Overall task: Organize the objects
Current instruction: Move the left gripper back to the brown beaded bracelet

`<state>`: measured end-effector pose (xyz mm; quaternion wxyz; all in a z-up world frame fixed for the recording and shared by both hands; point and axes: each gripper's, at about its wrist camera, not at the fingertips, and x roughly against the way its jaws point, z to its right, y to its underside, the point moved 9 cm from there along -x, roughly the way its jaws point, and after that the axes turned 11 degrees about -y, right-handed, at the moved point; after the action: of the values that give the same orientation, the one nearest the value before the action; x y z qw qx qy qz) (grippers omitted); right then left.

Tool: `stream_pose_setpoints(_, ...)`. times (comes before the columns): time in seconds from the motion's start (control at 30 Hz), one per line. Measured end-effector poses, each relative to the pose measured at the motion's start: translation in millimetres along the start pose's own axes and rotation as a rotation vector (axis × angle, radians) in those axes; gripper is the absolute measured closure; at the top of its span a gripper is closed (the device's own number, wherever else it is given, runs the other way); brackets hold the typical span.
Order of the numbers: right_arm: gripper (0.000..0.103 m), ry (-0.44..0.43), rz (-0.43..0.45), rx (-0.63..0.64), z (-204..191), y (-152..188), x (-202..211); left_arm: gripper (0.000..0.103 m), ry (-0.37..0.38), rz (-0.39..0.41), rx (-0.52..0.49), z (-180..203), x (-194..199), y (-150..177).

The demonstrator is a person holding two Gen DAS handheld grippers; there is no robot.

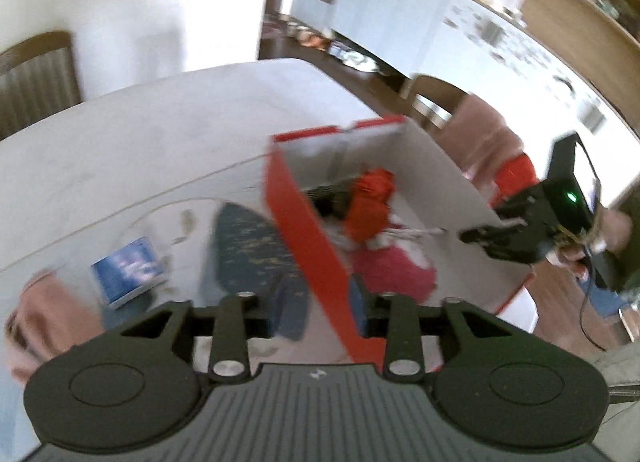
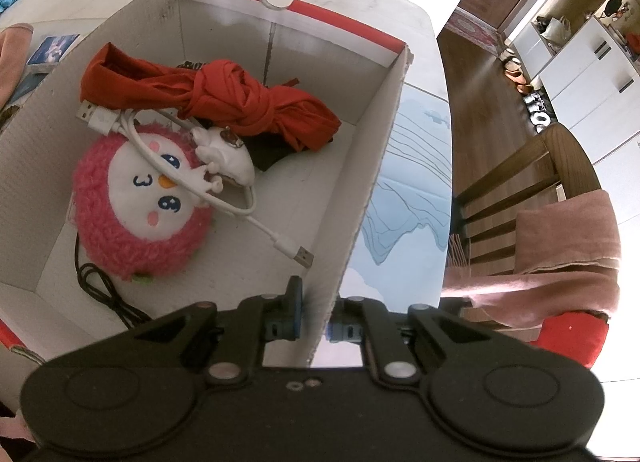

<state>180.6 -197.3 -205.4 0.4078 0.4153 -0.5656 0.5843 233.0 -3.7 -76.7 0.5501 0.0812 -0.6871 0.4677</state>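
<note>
Right wrist view: both grippers, right gripper [image 2: 316, 322] and left gripper [image 1: 320, 302], pinch opposite walls of the filled box [image 2: 360, 198]; next, a level lift together.

Left wrist view: close, blurred, facing box [image 1: 304, 222] side. Right wrist view: close, looking down inside. Shared: box interior.

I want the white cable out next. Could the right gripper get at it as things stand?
Probably not yet: the right gripper is clamped on the box wall. The white cable lies uncovered on top of the pink plush toy, so once released, the way looks free.
</note>
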Motion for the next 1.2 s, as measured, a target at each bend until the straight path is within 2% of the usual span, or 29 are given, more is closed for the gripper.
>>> stream_pose_setpoints(0.03,0.094,0.000,-0.001,0.002,0,0,0,0.036,-0.018,0.010,0.018,-9,3,1)
stream_pose_setpoints(0.1,0.094,0.001,-0.004,0.007,0,0,-1,0.028,-0.062,0.035,0.054,-27,9,3)
stream_pose_setpoints(0.3,0.094,0.003,-0.008,0.009,0,0,-1,0.027,-0.155,-0.002,0.125,-67,0,23)
stream_pose_setpoints(0.4,0.094,0.004,-0.008,0.009,-1,0,-1,0.027,-0.186,-0.041,0.140,-75,-18,40)
stream_pose_setpoints(0.5,0.094,0.007,-0.010,0.008,0,0,-1,0.020,-0.208,-0.069,0.141,-78,-35,57)
stream_pose_setpoints(0.67,0.093,0.015,-0.013,0.006,0,1,-2,0.015,-0.219,-0.120,0.137,-78,-63,80)
stream_pose_setpoints(0.8,0.093,0.019,-0.016,0.006,-1,0,-2,0.015,-0.224,-0.138,0.097,-74,-76,91)
stream_pose_setpoints(0.9,0.093,0.022,-0.017,0.007,-1,0,-1,0.015,-0.209,-0.150,0.120,-74,-86,96)
stream_pose_setpoints(1.07,0.092,0.026,-0.020,0.007,-1,0,-2,0.017,-0.233,-0.123,0.100,-75,-91,92)
stream_pose_setpoints(1.2,0.092,0.027,-0.021,0.007,-1,0,-2,0.050,-0.264,-0.131,0.067,-78,-101,90)
